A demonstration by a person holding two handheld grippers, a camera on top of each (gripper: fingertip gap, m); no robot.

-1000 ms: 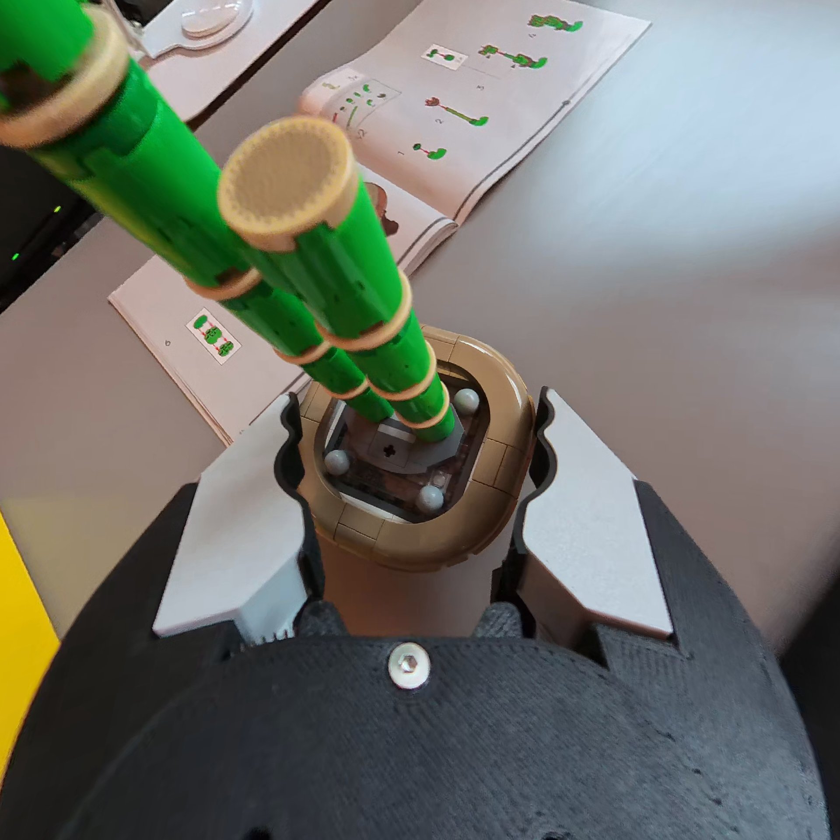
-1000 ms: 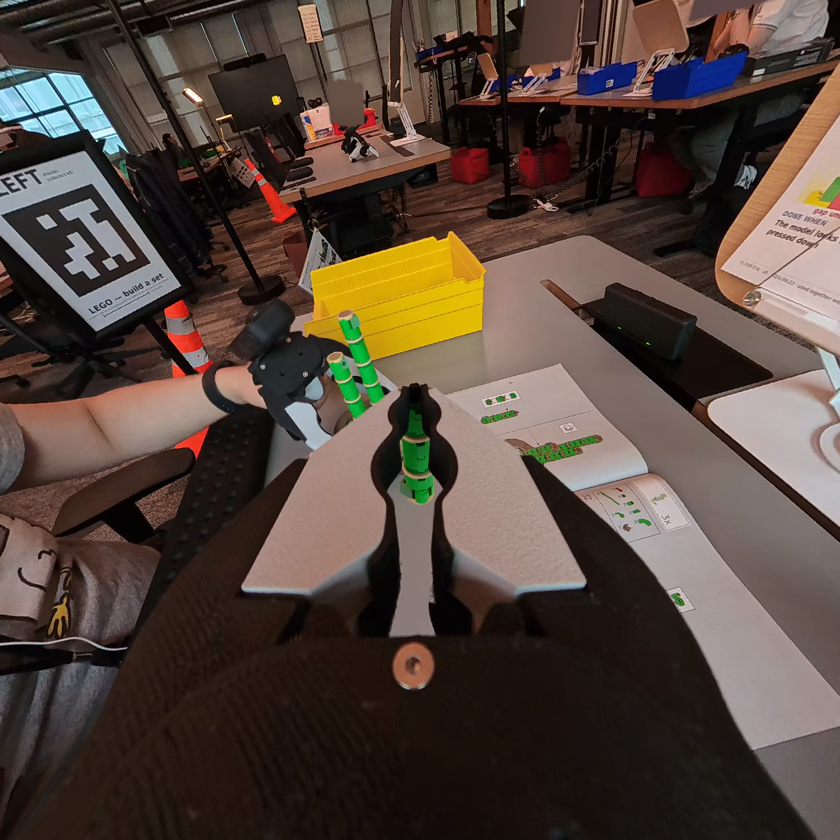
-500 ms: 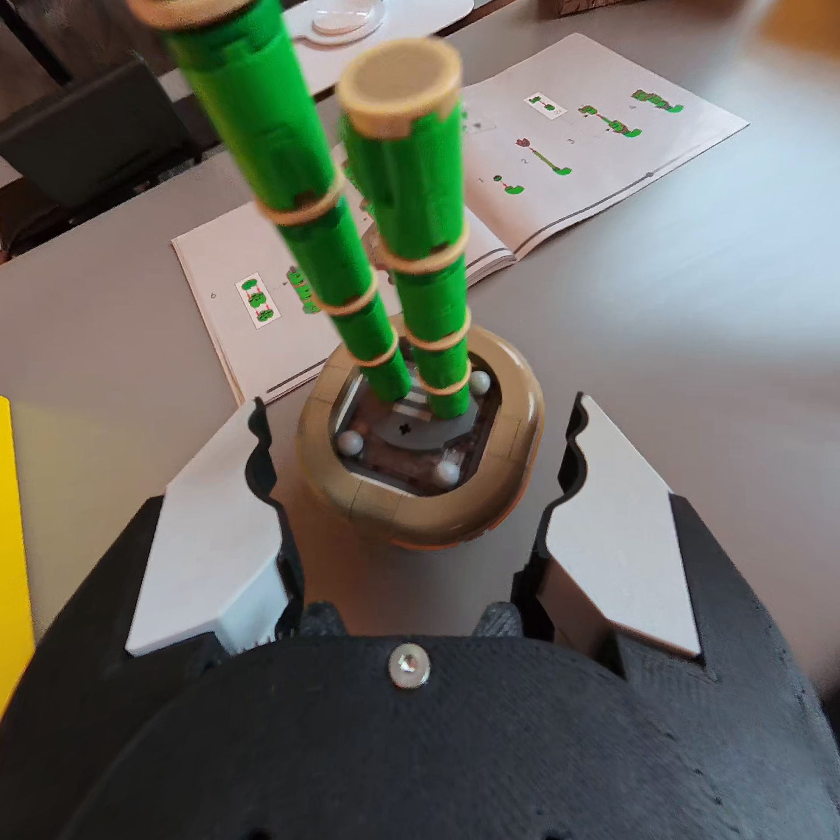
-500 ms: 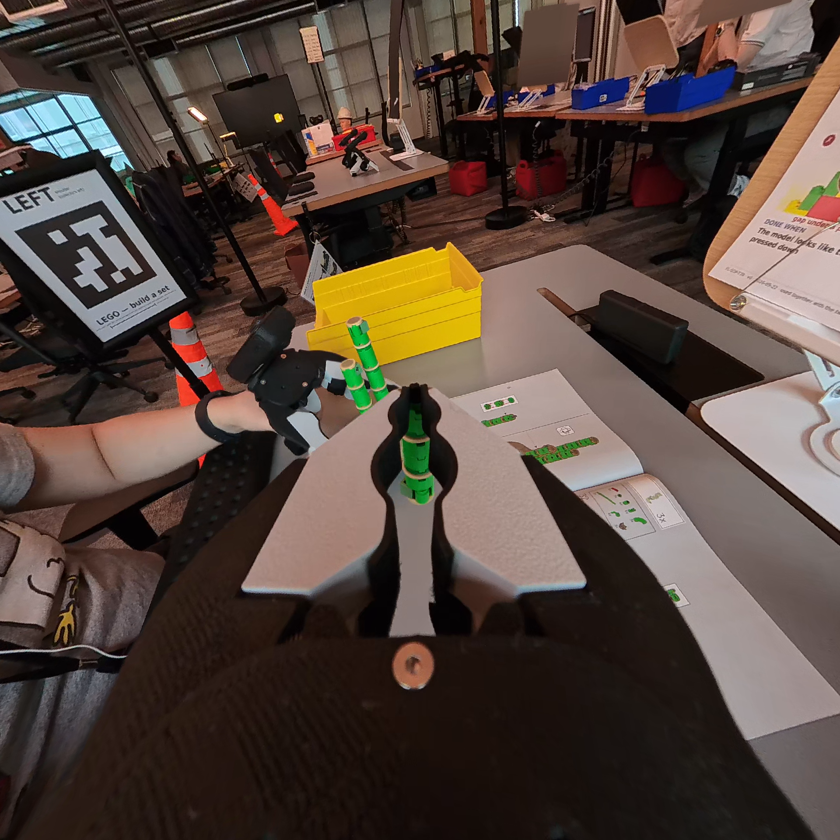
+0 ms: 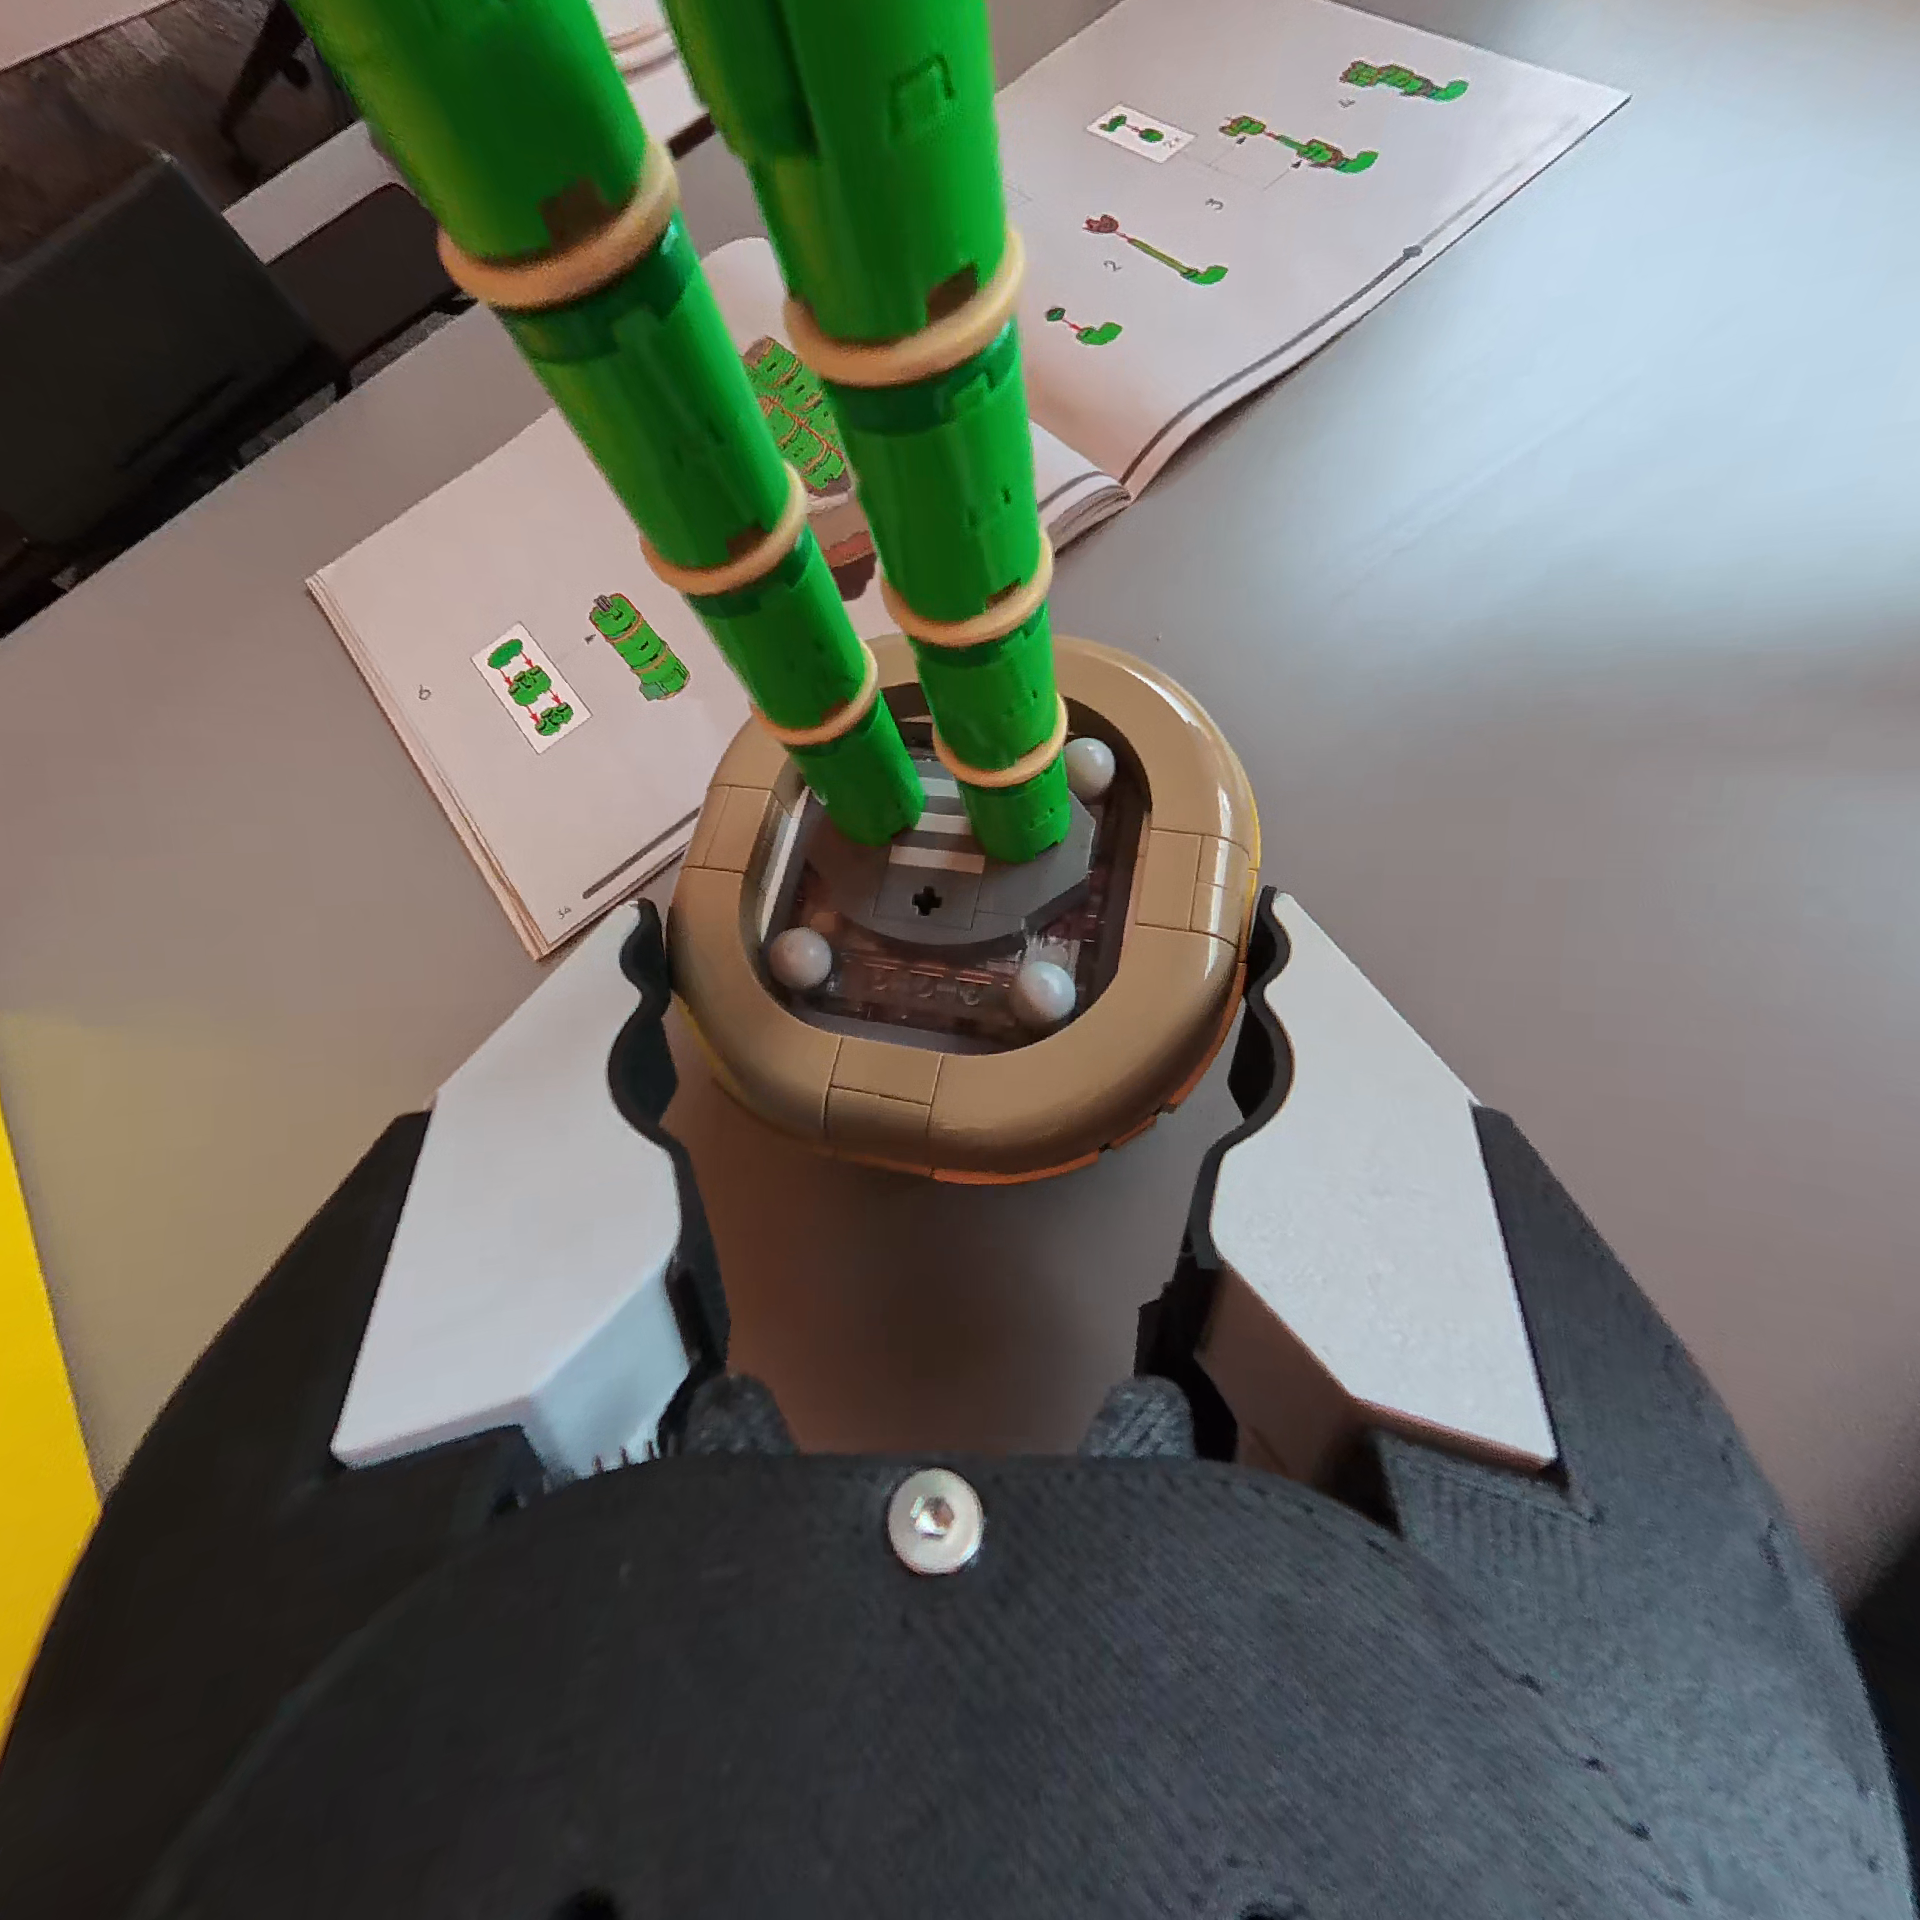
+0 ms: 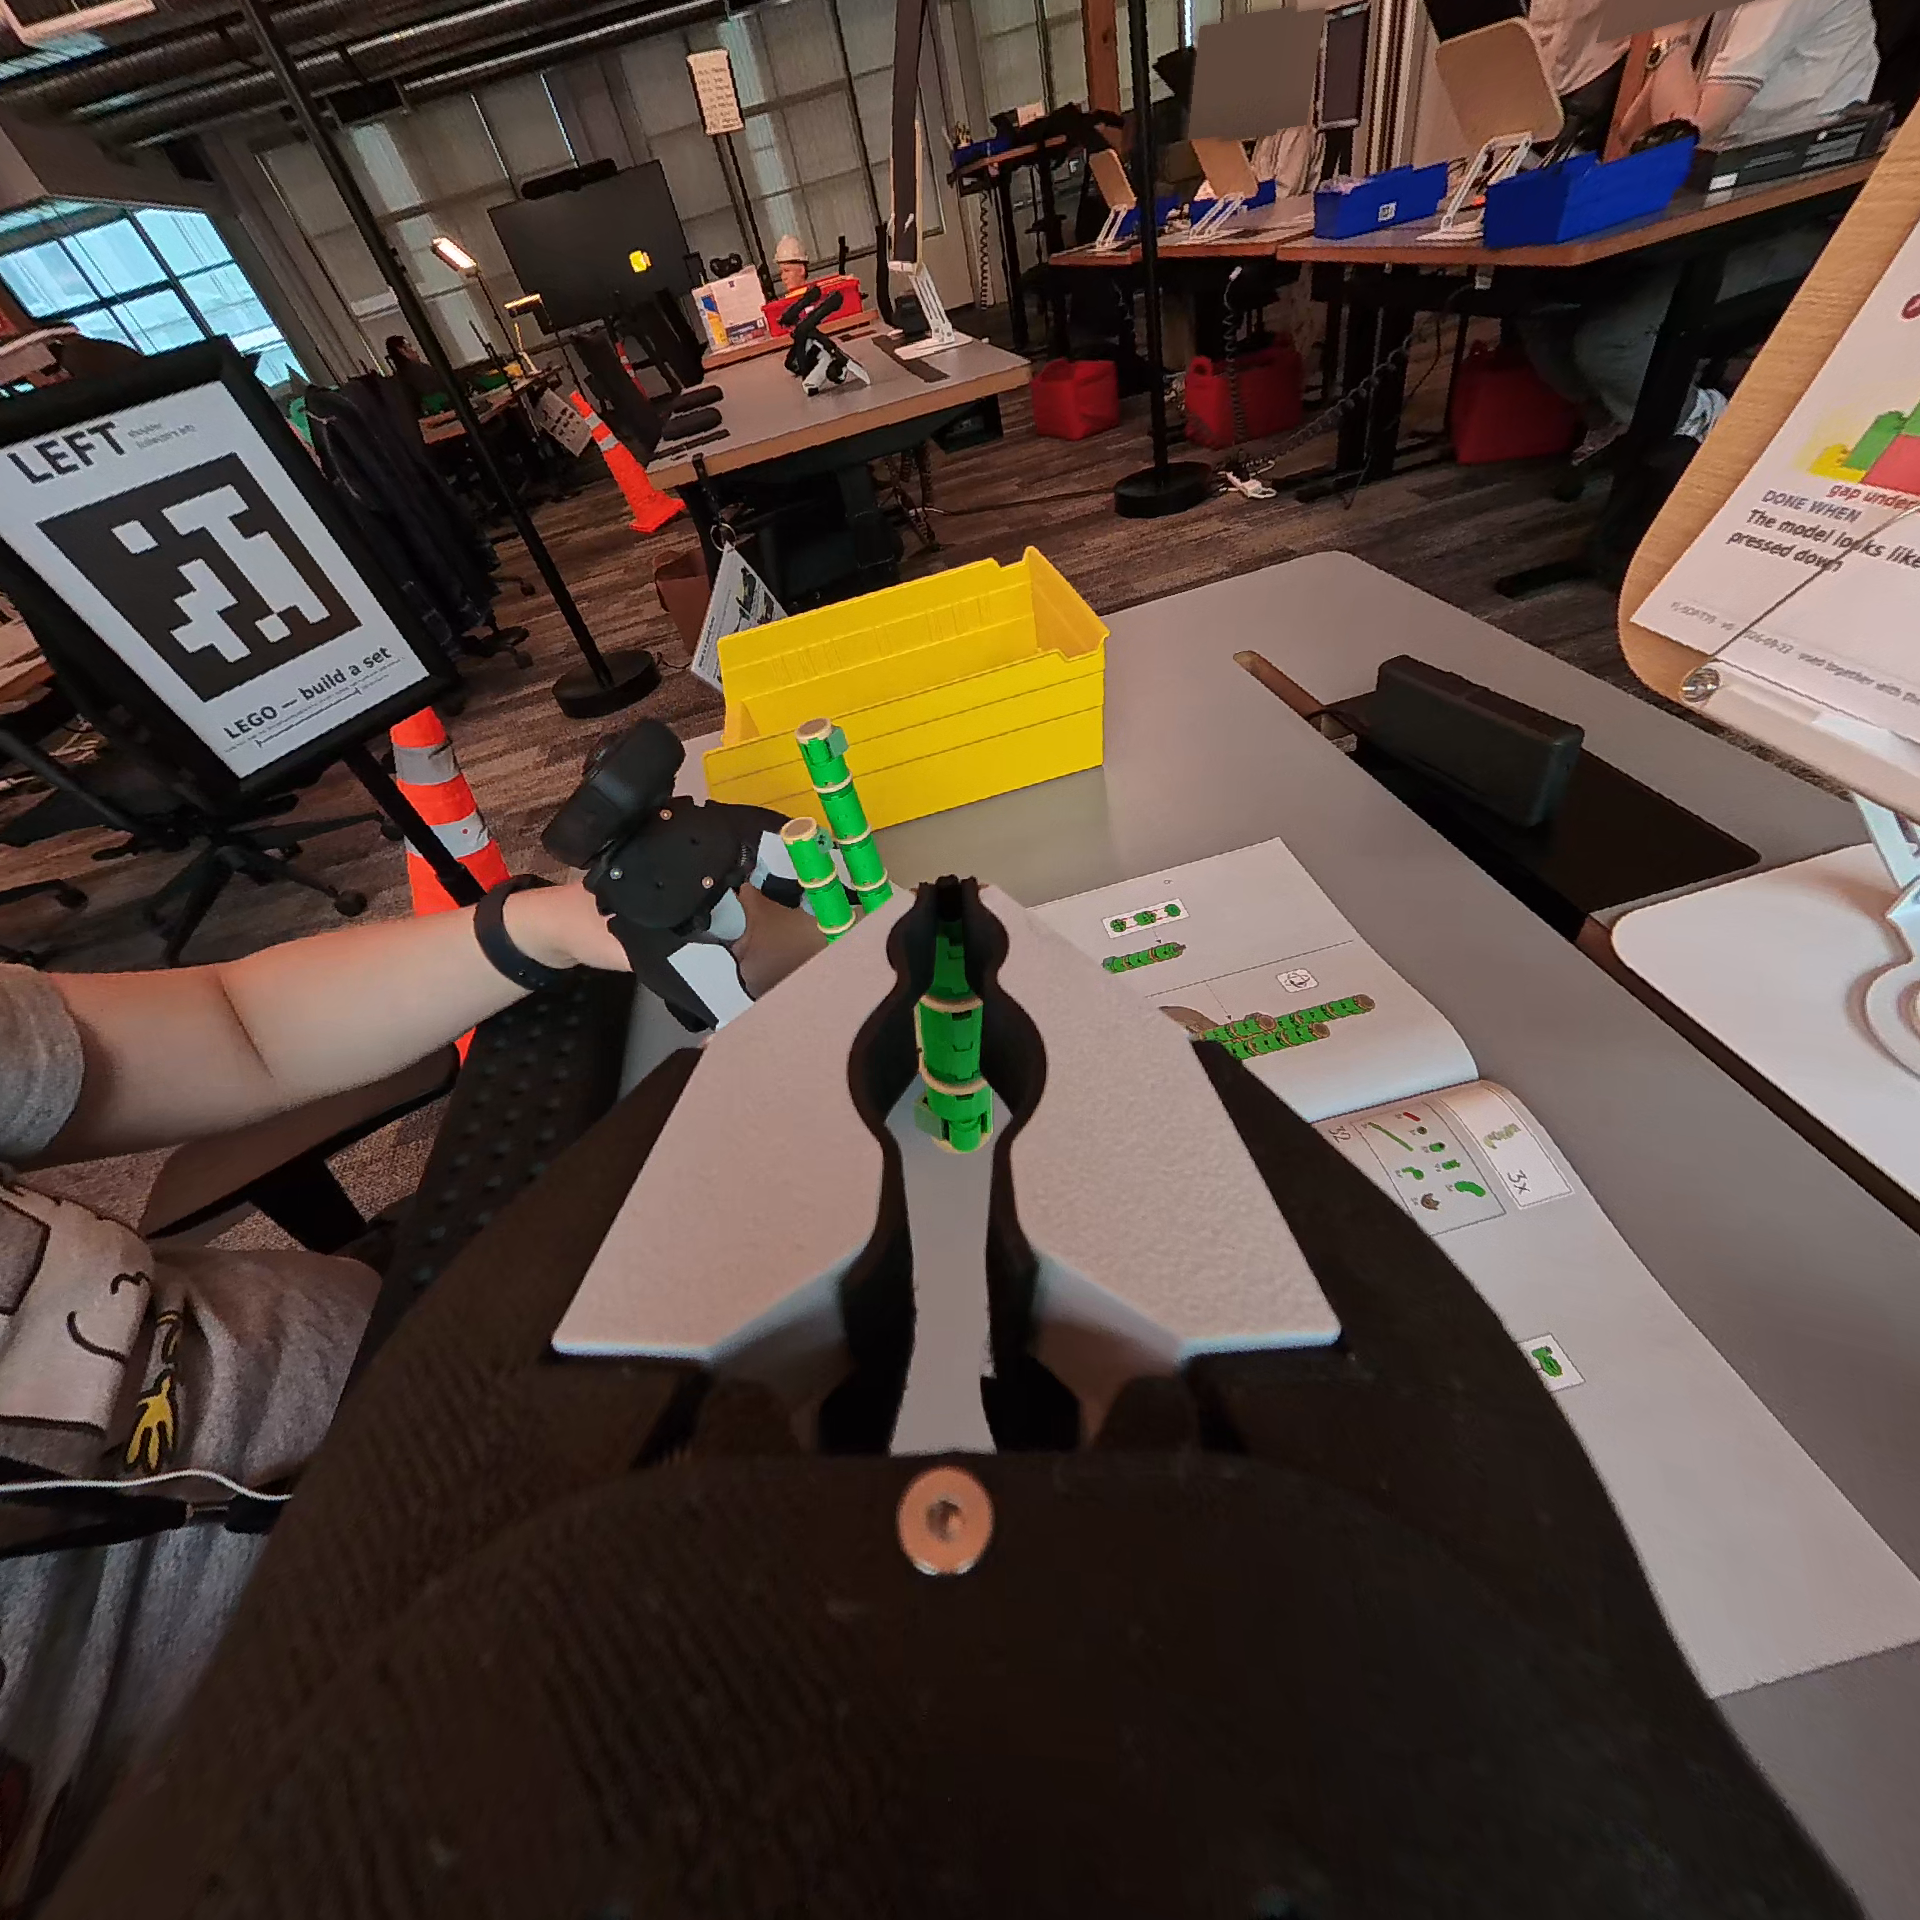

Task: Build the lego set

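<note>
Left wrist view shows my left tool (image 5: 940, 1039) with its jaws apart on either side of the tan pot (image 5: 961, 935), the fingertips just beside its rim; whether they touch it I cannot tell; two green bamboo stalks (image 5: 883, 582) ringed with tan bands rise from sockets inside the pot, and a third cross-shaped socket (image 5: 925, 902) sits bare in front of them; the open instruction booklet (image 5: 1299, 239) lies on the grey bench (image 5: 1558, 675) beyond. Right wrist view shows my right tool (image 6: 948, 935) clamped on a shorter green bamboo segment (image 6: 954, 1049), which runs lengthwise between the closed jaws; a yellow bin (image 6: 914, 686) stands at the far edge of the bench.
</note>
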